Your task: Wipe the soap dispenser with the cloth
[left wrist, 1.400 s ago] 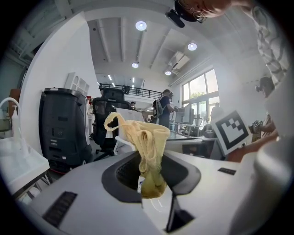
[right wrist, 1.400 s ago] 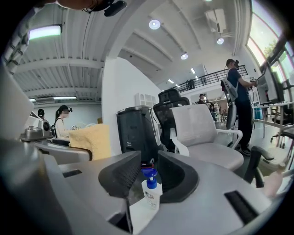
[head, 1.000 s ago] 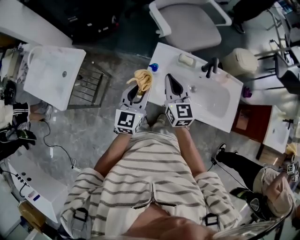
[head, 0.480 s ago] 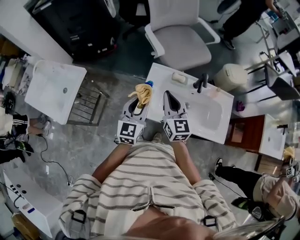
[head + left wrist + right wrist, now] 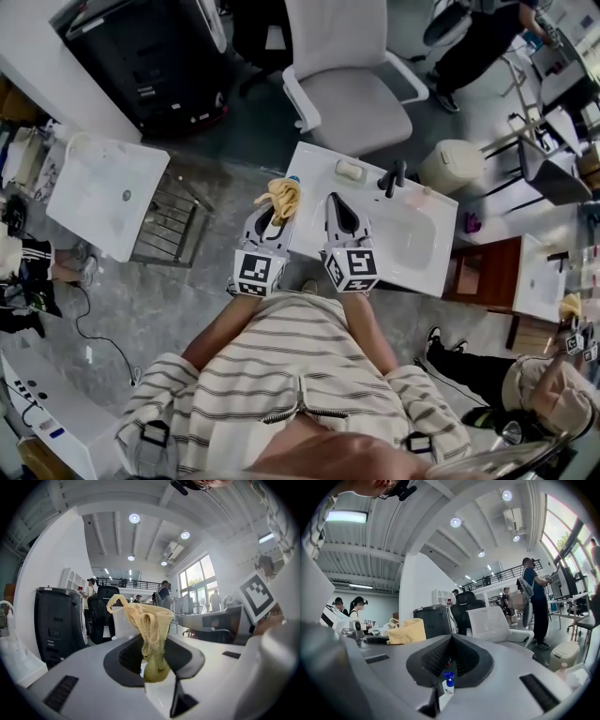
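Soap dispenser [image 5: 446,686]: standing on the far left corner of the washbasin surface [image 5: 315,171]. In the head view only its blue top is peeking out just beyond the cloth [image 5: 281,196].
Long axis: running vertically, with the blue pump head sitting on top and the pale body below. The spout is too small for its direction to be told.
Cloth: bunching into a loose yellow wad, with a loop standing above the grip and a lump hanging below it.
Left gripper [image 5: 272,214]: pinching the cloth between its jaws and pointing roughly level toward the dispenser.
Right gripper [image 5: 335,200]: jaws pressed together and carrying nothing. It is hovering beside the left gripper, with the dispenser showing in line beyond its tips.
Step in hand: judging by the layout, the cloth is approaching the bottle and wiping is not yet beginning.
Doing it well: the loose wad, rather than the gripper tips, is probably best led onto the body and stroked along the upright axis. Sideways pressure is risking a topple, so the free right gripper may be worth using to steady the bottle.
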